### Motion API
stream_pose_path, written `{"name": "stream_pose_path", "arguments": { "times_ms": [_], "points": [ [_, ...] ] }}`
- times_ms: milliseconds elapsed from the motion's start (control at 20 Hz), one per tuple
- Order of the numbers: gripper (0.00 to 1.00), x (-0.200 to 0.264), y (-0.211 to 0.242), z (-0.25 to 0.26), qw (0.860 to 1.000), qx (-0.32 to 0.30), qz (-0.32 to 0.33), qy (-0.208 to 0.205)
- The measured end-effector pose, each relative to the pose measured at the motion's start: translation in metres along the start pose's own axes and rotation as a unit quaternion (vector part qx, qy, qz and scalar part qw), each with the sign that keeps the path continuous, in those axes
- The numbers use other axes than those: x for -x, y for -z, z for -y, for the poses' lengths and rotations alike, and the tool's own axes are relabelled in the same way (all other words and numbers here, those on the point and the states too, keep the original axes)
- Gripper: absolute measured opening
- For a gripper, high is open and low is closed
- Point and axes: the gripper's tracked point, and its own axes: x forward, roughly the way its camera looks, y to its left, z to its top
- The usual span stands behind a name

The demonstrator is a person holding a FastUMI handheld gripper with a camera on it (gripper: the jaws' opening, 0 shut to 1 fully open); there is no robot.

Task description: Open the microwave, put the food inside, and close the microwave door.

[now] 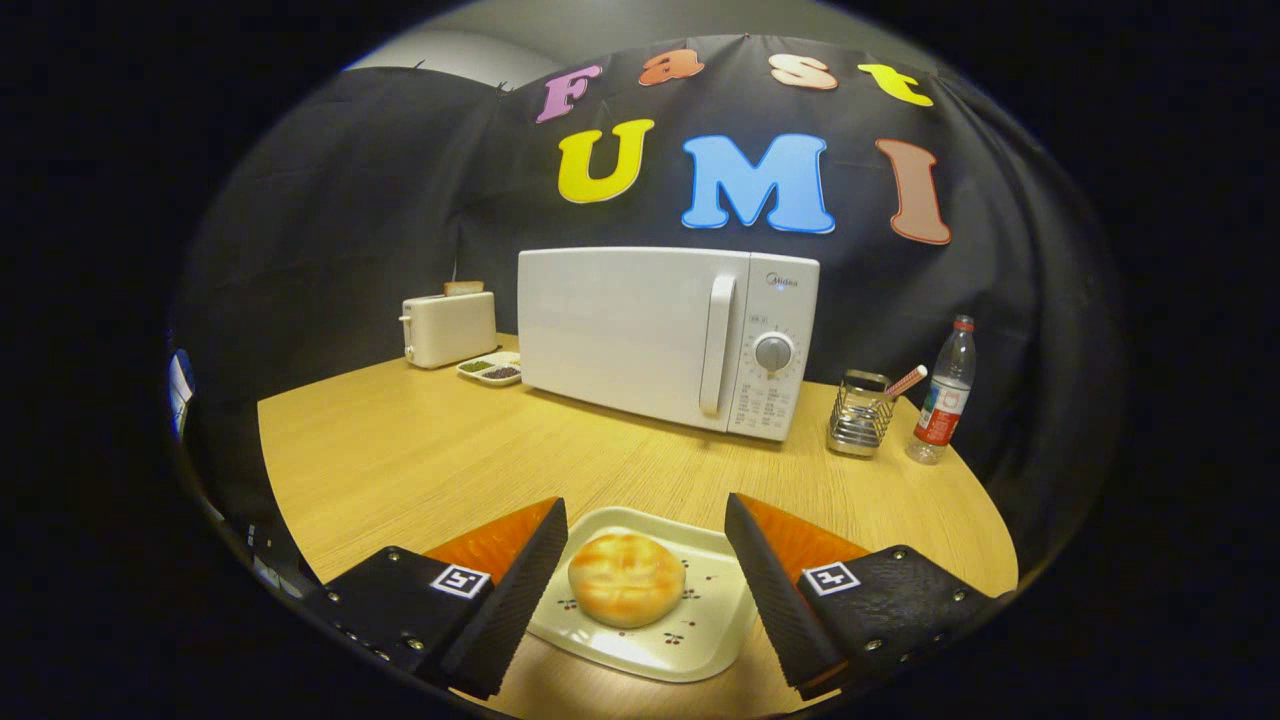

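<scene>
My gripper [645, 560] spread wide astride the bun [627, 579] on its plate [700, 645]: soft, light, squashable, so grip the plate's rim.

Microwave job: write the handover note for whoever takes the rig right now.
Gripper: open, fingers spread either side of the plate, touching nothing.
Food: a round bun sits on the plate on the table, between the fingers.
Microwave: stands beyond the plate, door shut, handle upright beside the dial panel.
Done: nothing yet.
Left: pull the door open by the handle, put the food inside, shut the door.
Nearby: a toaster on one side of the microwave, a wire holder and bottle on the other.
</scene>
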Motion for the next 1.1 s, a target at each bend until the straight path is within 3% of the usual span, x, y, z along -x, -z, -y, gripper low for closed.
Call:
{"name": "stream_pose_path", "arguments": {
  "times_ms": [250,700,1100],
  "points": [
    [0.98,-0.004,0.041,-0.009,0.997,-0.025,-0.062,-0.027],
    [0.95,-0.013,0.06,-0.011,0.994,-0.031,-0.105,-0.03],
    [0.95,-0.022,0.021,-0.011,0.998,-0.019,-0.051,-0.012]
  ]
}}
